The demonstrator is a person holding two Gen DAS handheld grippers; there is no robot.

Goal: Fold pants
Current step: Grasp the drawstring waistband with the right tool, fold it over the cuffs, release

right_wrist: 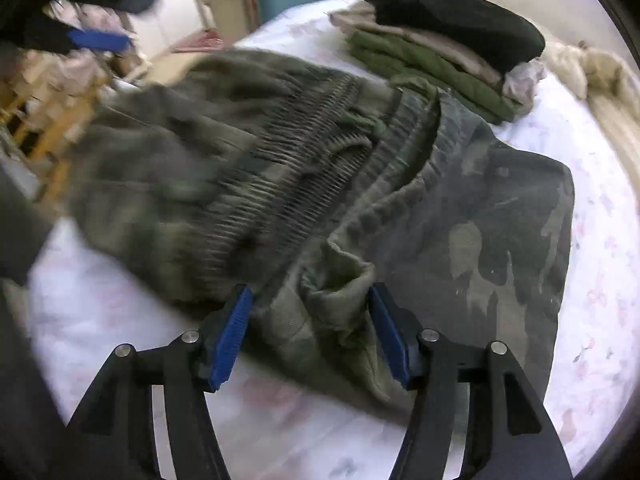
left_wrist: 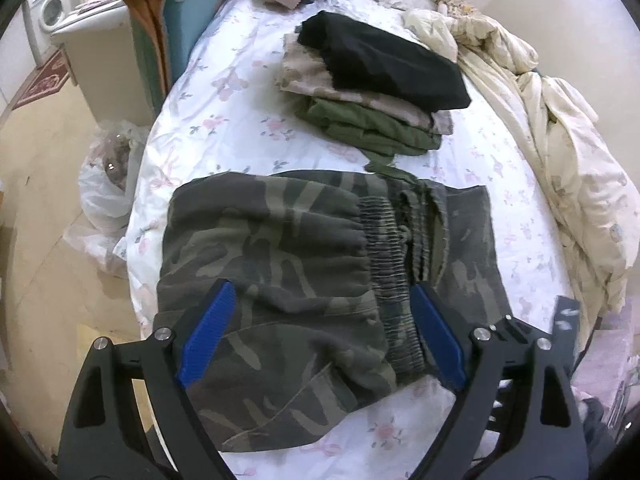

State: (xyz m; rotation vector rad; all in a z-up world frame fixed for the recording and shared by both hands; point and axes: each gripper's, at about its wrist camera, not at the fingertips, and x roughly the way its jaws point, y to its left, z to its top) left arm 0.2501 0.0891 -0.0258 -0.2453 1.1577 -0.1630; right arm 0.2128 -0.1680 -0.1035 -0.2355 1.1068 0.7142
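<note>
Camouflage pants (left_wrist: 288,264) lie folded on the flowered bed sheet (left_wrist: 224,136), their ribbed elastic cuffs (left_wrist: 384,248) on top near the middle. My left gripper (left_wrist: 322,292) is open, its blue pads wide apart over the near part of the pants. In the right wrist view the same pants (right_wrist: 320,184) fill the middle, blurred on the left. My right gripper (right_wrist: 310,294) is open, its blue pads either side of a bunched fold of fabric (right_wrist: 340,280) without pinching it. The left gripper's blue pad (right_wrist: 100,40) shows at the upper left.
A stack of folded clothes (left_wrist: 372,88), black on top of beige and green, sits further back on the bed; it also shows in the right wrist view (right_wrist: 440,36). A crumpled cream quilt (left_wrist: 560,152) lies along the right. A plastic bag (left_wrist: 108,168) and cabinet (left_wrist: 108,52) stand left of the bed.
</note>
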